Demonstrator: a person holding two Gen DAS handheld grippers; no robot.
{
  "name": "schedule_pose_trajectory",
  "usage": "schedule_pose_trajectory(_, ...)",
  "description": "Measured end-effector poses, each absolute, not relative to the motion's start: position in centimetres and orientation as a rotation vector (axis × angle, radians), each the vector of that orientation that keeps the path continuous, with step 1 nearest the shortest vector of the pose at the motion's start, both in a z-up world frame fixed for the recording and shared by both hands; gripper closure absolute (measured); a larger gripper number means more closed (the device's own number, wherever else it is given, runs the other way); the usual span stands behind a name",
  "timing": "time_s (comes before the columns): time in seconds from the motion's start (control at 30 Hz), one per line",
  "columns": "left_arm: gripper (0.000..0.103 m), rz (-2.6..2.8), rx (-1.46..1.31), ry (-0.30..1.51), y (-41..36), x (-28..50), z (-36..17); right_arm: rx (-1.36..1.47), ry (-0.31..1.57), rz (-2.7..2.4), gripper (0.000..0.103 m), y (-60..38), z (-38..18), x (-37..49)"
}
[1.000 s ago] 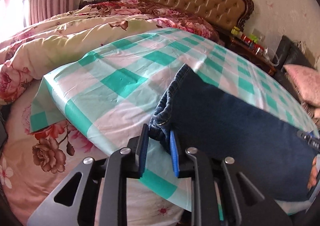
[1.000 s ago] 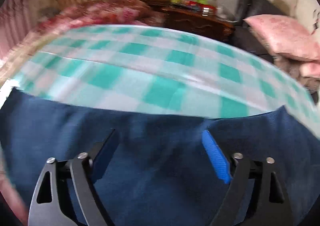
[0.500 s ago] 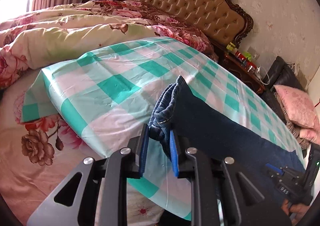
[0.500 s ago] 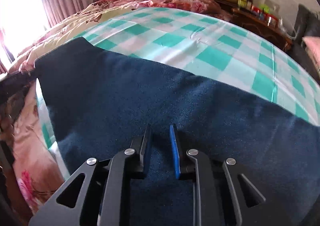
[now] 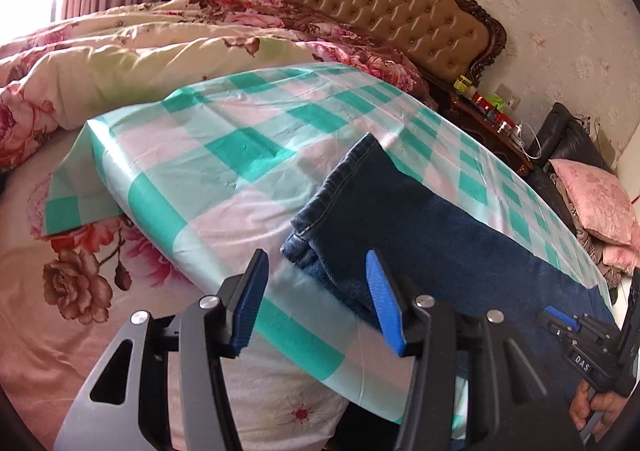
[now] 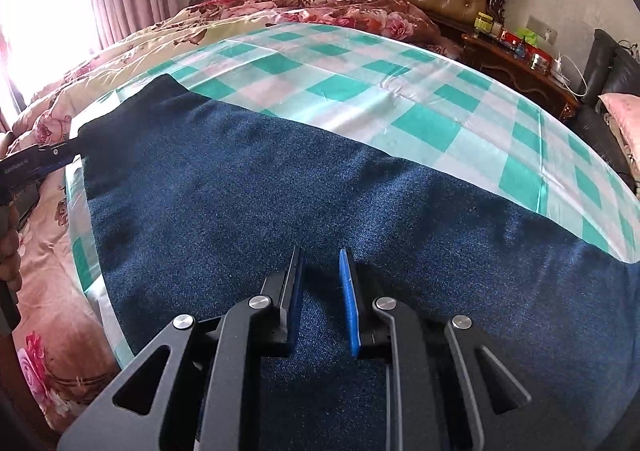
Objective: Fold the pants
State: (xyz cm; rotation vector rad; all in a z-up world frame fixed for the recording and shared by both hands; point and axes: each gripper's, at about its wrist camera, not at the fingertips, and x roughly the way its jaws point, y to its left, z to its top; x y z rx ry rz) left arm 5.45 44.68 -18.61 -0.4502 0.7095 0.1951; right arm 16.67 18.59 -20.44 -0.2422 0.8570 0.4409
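Released since half a second back: hem of the pants (image 5: 440, 235), let out of the left gripper (image 5: 316, 257) and now lying on the checked cloth (image 5: 240, 155), between fingers that are opening and no longer press it. Swung in over the denim in that same second and narrowed from wide: right gripper (image 6: 321, 253), fingers close together with a slim gap, tips down at mid-length of the pants. Cannot tell whether a pinch of fabric sits between them or only the flat denim below. Laid lengthwise along the near edge of the cloth, spread over the bed (image 5: 80, 331), legs seemingly stacked one on the other, probably ready for an end-over-end fold. Likely let go at the left because the hem sits squarely enough, and lowered at the right to hold or gather the length for the next fold.
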Motion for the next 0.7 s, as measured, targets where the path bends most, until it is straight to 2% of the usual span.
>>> schedule_pose_trajectory(0.1,0.053,0.203,-0.435,0.711,44.9,6.3,-18.8,-0.238,0.858,0.441,0.084,18.6,-20.4,16.7)
schedule_pose_trajectory(0.17,0.060,0.220,-0.408,0.733,44.9,7.0,-18.9,-0.239,0.858,0.440,0.084,18.6,-20.4,16.7)
schedule_pose_trajectory(0.2,0.070,0.236,-0.386,0.752,44.7,7.3,-19.0,-0.237,0.859,0.439,0.084,18.6,-20.4,16.7)
schedule_pose_trajectory(0.23,0.075,0.247,-0.373,0.769,44.7,7.5,-19.0,-0.236,0.860,0.440,0.084,18.6,-20.4,16.7)
schedule_pose_trajectory(0.4,0.083,0.231,-0.385,0.804,44.7,8.0,-18.7,-0.248,0.889,0.434,0.079,18.9,-20.2,17.0)
schedule_pose_trajectory(0.43,0.084,0.226,-0.397,0.807,44.8,8.0,-18.4,-0.210,0.922,0.454,0.070,18.6,-19.8,17.2)
schedule_pose_trajectory(0.47,0.084,0.223,-0.407,0.803,44.9,7.9,-18.2,-0.163,0.926,0.476,0.050,18.2,-19.3,17.2)
schedule_pose_trajectory(0.53,0.084,0.225,-0.402,0.788,44.7,7.7,-17.2,-0.100,0.896,0.472,0.030,16.9,-18.0,16.9)
schedule_pose_trajectory(0.7,0.084,0.290,-0.196,0.760,41.0,7.9,-13.3,0.038,0.969,0.460,0.029,12.8,-16.5,17.2)
